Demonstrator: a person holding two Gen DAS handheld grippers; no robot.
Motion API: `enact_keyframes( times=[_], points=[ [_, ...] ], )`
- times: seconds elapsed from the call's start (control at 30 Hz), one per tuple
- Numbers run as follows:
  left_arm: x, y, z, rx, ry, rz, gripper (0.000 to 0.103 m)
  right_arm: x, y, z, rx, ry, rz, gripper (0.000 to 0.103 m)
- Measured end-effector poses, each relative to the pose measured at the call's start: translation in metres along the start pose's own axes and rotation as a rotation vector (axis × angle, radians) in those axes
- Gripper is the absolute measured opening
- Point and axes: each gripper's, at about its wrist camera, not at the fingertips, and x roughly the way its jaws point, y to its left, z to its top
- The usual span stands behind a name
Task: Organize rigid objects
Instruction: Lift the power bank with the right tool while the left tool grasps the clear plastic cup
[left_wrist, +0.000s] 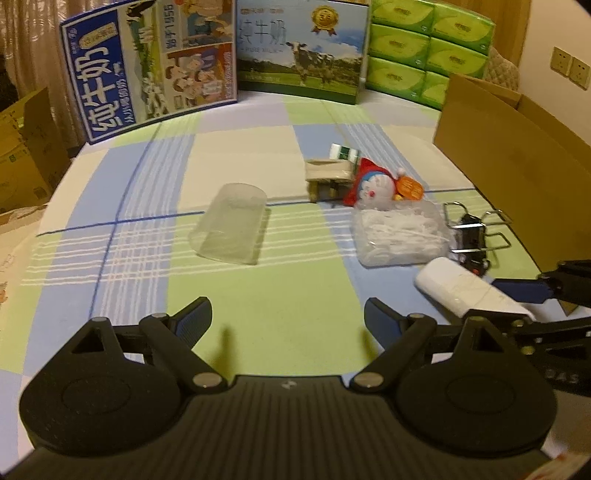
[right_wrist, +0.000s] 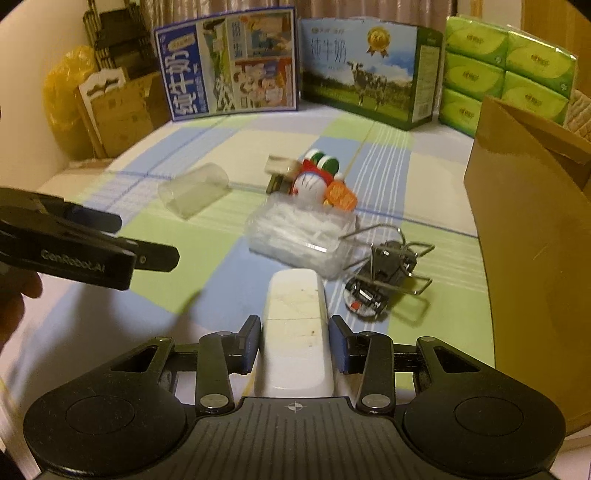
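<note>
Right wrist view: right gripper (right_wrist: 294, 343) fingers clamp a white plastic case (right_wrist: 295, 332) lengthwise over the checked bed (right_wrist: 184, 295), probably bound for the cardboard box (right_wrist: 535, 240) alongside. Left gripper (left_wrist: 288, 317) hovers, fingers wide, holding nothing.

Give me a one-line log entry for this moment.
right gripper: shut on white bar | left gripper: open, holding nothing | cardboard box: at right | clear cup: lying on its side

Cardboard box (right_wrist: 535, 229) cut off at right edge; binder clips (right_wrist: 384, 266) blurred.
</note>
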Motion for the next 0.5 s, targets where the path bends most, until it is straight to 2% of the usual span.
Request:
enact_keyframes(
  times=[0.33,0.5],
  points=[
    [0.004,0.013,0.011,0.023,-0.039,0.061,0.087,-0.009,0.002,0.012,0.039,-0.095,0.029,0.037],
    [0.009,0.017,0.014,0.011,-0.035,0.055,0.087,0.002,0.009,0.010,0.005,-0.029,0.040,0.037]
  ],
)
